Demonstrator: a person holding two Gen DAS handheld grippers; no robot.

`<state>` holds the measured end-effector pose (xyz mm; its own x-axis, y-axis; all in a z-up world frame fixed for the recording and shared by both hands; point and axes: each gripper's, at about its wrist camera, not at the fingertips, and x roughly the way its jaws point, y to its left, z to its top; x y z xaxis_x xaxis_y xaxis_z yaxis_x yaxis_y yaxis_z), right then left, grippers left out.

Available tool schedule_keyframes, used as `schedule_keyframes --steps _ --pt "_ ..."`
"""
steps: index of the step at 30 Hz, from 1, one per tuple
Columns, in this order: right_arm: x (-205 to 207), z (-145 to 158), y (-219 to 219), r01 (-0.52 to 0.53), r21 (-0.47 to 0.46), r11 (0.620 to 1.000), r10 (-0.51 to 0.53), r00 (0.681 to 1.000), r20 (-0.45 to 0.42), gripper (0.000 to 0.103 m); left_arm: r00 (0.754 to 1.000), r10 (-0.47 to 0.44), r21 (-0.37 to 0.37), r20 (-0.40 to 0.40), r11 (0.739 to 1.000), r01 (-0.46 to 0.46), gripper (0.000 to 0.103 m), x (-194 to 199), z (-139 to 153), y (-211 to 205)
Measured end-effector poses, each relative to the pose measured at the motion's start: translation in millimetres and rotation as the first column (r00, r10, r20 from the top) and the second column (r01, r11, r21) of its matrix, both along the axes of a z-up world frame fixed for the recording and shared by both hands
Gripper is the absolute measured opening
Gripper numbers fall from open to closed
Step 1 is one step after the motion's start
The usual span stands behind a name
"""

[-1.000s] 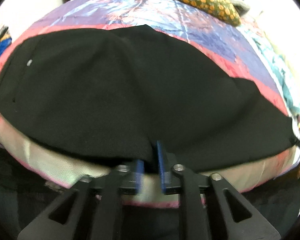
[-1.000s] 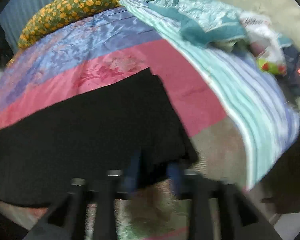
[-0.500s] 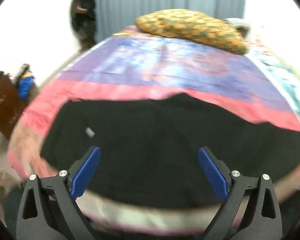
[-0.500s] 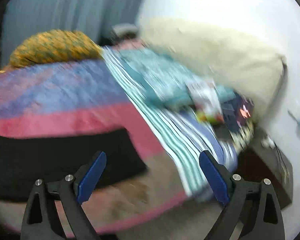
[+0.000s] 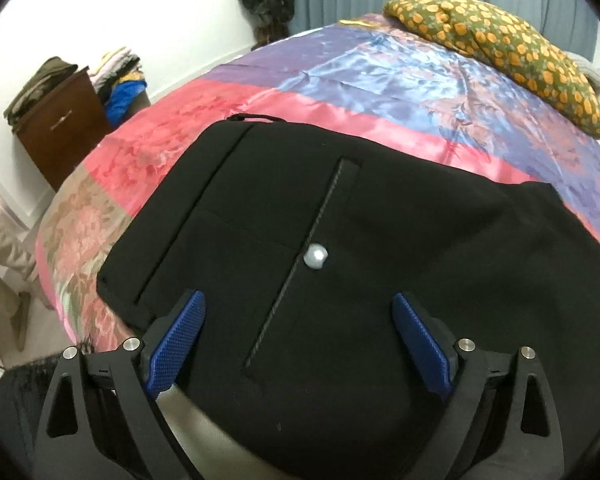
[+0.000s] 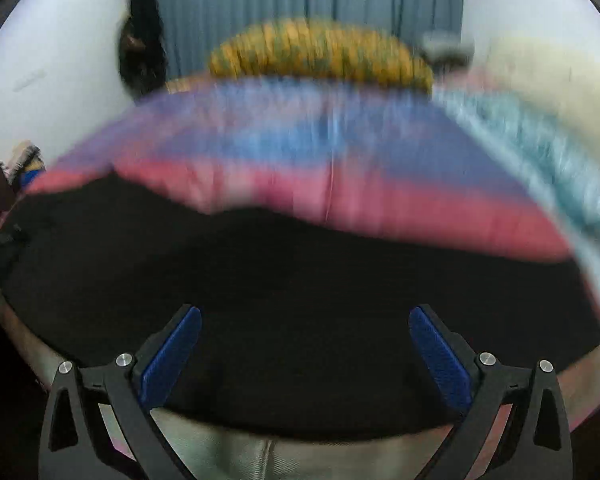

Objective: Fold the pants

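Black pants (image 5: 380, 240) lie flat across the near part of the bed, their waist end at the left, with a welt pocket and a silver button (image 5: 315, 258) facing up. My left gripper (image 5: 297, 298) hovers above that pocket, wide apart and closing slightly, with nothing pressed between its blue pads (image 5: 176, 344). In the blurred right wrist view the pants (image 6: 300, 280) stretch across the frame. My right gripper (image 6: 305, 312) hangs over their near edge, its jaws opening wide and gripping nothing.
The bedspread (image 5: 380, 80) is pink, purple and blue satin. An orange-spotted pillow (image 5: 500, 44) lies at the far end and a teal striped blanket (image 6: 540, 148) at the right. A brown cabinet (image 5: 60, 124) with stacked clothes stands left of the bed.
Both grippers have let go of the pants' near edge and spread wide. The left one has moved to the waist end; the right one has swung away and back over the pants.
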<state>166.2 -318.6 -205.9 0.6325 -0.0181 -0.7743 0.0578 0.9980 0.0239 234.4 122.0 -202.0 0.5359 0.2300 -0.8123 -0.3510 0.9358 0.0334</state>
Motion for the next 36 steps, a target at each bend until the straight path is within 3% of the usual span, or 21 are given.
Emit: schedule_keyframes --steps 1,4,9,12,16,18,21,24,27,30,33,35,36 --pt "3 -20 -3 0.033 0.037 0.999 -0.029 0.996 -0.083 0.103 1.0 -0.007 -0.028 0.005 1.0 0.007 0.095 -7 4 0" --pt "2 -21 1 0.064 0.043 0.997 -0.06 0.996 -0.068 0.103 0.998 -0.05 -0.072 0.047 0.996 0.053 0.095 -21 17 -8" --pt "-1 -24 7 0.085 0.026 0.996 -0.083 0.995 -0.047 0.103 0.98 -0.157 -0.046 0.119 0.985 0.164 0.095 -38 34 -43" --pt "-3 -25 5 0.092 0.016 0.996 -0.091 0.995 -0.037 0.103 0.956 -0.26 0.001 0.138 0.965 0.263 0.095 -40 37 -71" --pt "-8 -25 6 0.093 0.015 0.996 -0.093 0.996 -0.016 0.103 0.923 -0.373 0.053 0.096 0.928 0.369 0.095 -39 29 -104" --pt "-8 -27 5 0.094 0.013 0.995 -0.094 0.996 -0.005 0.103 0.915 -0.397 0.053 0.07 0.918 0.394 0.095 -36 24 -110" --pt "-8 -26 5 0.093 0.013 0.996 -0.093 0.996 -0.003 0.103 0.907 -0.418 0.059 -0.051 0.905 0.421 0.095 -30 1 -118" --pt "-6 -14 2 0.075 -0.013 0.997 -0.075 0.996 -0.041 0.102 0.903 -0.427 0.088 -0.05 0.898 0.43 0.098 -30 -3 -117" --pt "-24 19 -3 0.098 -0.027 0.995 -0.093 0.984 0.15 0.103 0.903 -0.428 0.077 -0.045 0.899 0.43 0.099 -29 -3 -114" --pt "-25 26 -4 0.058 -0.008 0.998 -0.055 0.979 0.195 0.103 0.903 -0.427 0.089 -0.047 0.898 0.43 0.1 -31 -4 -115" --pt "-13 5 -10 0.068 0.023 0.997 -0.07 0.993 0.099 0.103 0.901 -0.429 0.084 -0.059 0.898 0.433 0.1 -33 -4 -114" --pt "-2 -23 -16 0.094 0.055 0.994 -0.09 0.993 -0.075 0.103 0.902 -0.427 0.074 -0.07 0.899 0.431 0.099 -37 1 -112" --pt "-5 -25 -17 0.094 0.056 0.994 -0.09 0.994 -0.065 0.103 0.91 -0.409 0.081 -0.067 0.907 0.414 0.099 -41 7 -110"
